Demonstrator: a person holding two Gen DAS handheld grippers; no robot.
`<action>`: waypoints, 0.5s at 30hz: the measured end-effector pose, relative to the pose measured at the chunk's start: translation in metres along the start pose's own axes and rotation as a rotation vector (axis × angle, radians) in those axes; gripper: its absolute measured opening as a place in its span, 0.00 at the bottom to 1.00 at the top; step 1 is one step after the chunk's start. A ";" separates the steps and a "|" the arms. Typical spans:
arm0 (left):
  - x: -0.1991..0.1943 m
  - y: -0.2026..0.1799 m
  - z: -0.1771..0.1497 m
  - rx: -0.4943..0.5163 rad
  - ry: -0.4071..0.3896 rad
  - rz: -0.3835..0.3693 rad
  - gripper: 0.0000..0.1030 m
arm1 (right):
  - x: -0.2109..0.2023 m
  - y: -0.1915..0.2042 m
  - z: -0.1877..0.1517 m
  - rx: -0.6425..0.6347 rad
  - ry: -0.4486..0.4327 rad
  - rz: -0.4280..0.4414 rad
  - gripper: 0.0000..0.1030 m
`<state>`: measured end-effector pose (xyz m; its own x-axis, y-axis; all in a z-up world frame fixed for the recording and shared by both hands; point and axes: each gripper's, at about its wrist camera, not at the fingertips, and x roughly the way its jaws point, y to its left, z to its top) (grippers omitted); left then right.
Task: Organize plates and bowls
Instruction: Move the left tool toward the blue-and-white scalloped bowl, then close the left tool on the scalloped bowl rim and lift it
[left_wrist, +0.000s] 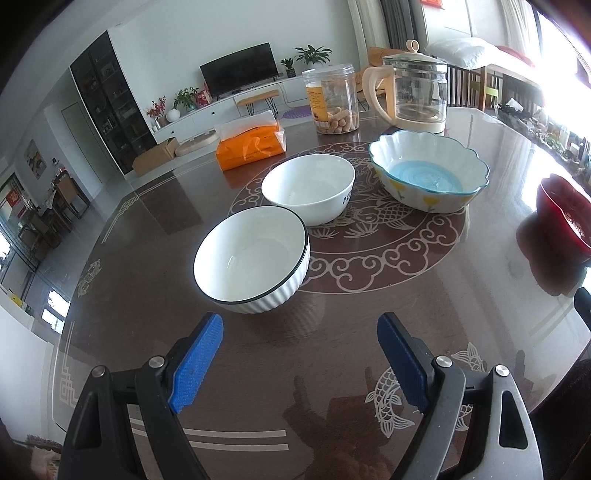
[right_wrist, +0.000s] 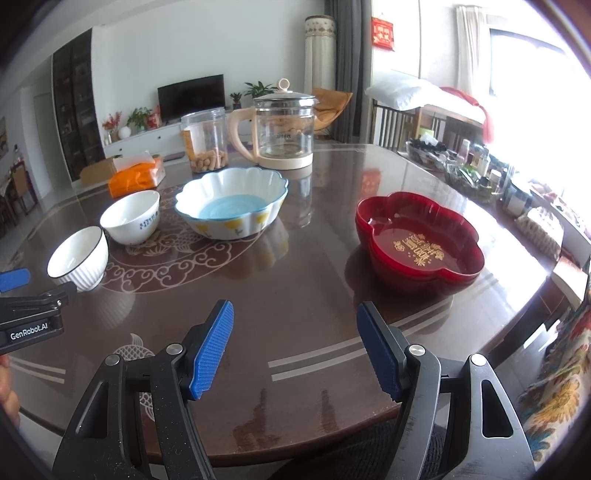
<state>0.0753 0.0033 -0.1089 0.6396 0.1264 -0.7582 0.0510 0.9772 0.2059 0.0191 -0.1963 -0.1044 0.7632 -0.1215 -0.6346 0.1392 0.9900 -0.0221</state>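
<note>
Bowls on the counter (right_wrist: 295, 295), ribbed bowl (left_wrist: 251, 262) nearest the left hand-held gripper (left_wrist: 299, 365) marked "GenRobot.AI", red bowl (right_wrist: 419, 240) bore gold characters, both hand-held grippers, right (right_wrist: 295, 350) too, released and empty.

The red dish (left_wrist: 565, 216) is cut off by the left wrist view's right edge, and the window side glares white.
</note>
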 end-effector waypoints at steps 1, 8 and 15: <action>0.001 0.000 0.001 0.002 0.007 -0.009 0.83 | 0.001 0.000 0.000 0.000 0.004 0.002 0.71; 0.008 0.014 0.069 0.036 0.062 -0.297 0.83 | 0.011 0.001 0.010 -0.012 0.065 0.088 0.71; 0.074 -0.011 0.186 0.111 0.137 -0.421 0.92 | 0.041 -0.004 0.097 -0.024 0.076 0.170 0.71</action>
<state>0.2653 -0.0300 -0.0522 0.4387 -0.2494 -0.8634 0.3715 0.9251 -0.0785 0.1110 -0.2124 -0.0555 0.7246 0.0521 -0.6872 -0.0032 0.9974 0.0722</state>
